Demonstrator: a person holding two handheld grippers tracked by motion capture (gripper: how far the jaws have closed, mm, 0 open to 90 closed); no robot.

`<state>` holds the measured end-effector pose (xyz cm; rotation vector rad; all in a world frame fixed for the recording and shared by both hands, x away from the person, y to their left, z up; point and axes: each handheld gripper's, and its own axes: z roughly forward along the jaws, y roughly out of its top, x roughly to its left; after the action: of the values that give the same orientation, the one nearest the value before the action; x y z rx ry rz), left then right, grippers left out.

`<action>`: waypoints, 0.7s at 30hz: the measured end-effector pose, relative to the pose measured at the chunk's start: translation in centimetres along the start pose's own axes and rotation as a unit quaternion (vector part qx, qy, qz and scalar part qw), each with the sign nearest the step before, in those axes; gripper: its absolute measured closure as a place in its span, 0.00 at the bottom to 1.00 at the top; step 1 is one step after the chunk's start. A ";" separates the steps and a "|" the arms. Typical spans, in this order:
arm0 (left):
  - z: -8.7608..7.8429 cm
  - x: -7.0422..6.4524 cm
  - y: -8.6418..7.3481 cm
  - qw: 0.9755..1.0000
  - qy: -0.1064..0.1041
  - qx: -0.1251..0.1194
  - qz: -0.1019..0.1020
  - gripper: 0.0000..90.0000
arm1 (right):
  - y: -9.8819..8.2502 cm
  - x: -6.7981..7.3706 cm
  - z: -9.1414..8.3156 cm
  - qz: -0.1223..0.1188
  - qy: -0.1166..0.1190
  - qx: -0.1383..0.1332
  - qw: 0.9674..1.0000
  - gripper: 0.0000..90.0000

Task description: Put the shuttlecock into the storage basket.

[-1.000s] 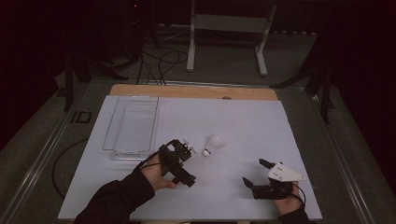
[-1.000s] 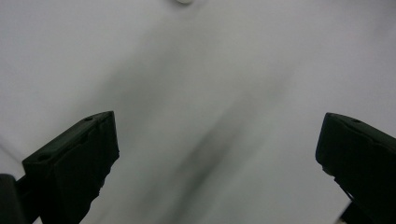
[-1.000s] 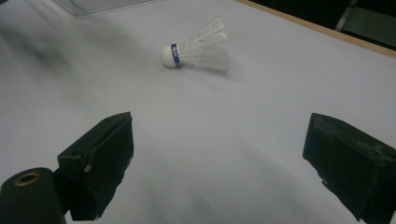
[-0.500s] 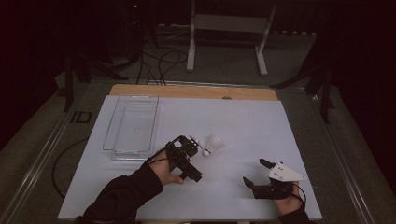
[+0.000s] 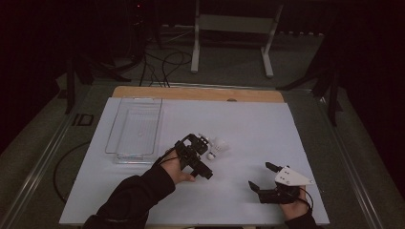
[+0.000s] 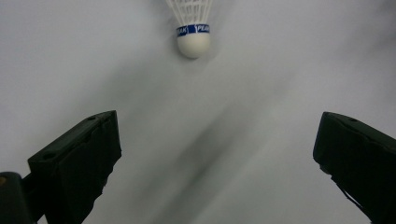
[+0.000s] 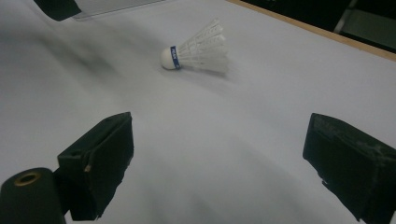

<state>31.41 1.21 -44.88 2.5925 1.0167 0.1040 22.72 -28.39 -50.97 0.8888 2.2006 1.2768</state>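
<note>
High view overhead facing forward-down, both gripper views low, close, perhaps angled, sharing the shuttlecock (image 5: pixel 218 145) (image 6: pixel 193 29) (image 7: pixel 197 50)

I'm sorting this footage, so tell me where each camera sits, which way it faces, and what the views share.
High view: above the person's side, looking forward and down on the table; both forearms and grippers enter from below.
Left gripper view: rides the left gripper, facing the shuttlecock between spread fingers.
Right gripper view: rides the right gripper, looking across the table.
Shared: all three show the shuttlecock.
</note>
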 end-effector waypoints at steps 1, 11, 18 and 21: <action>0.0 0.0 0.1 1.000 0.000 -0.001 -0.001 0.02 | 0.0 0.0 0.0 0.000 0.000 0.000 1.000 0.10; 0.6 0.3 1.4 1.000 -0.008 -0.010 -0.021 0.01 | 0.0 0.0 0.0 0.001 0.000 0.001 1.000 0.10; 1.0 0.5 2.4 0.999 -0.010 -0.015 -0.030 0.01 | 0.0 0.0 0.0 0.001 0.001 0.002 1.000 0.10; 1.0 0.6 2.6 0.999 -0.010 -0.018 -0.031 0.01 | 0.0 0.0 0.0 0.001 0.000 0.002 1.000 0.10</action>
<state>33.75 -0.49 -44.96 2.5225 1.0774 0.0793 22.71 -28.39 -51.01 0.8923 2.2042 1.2745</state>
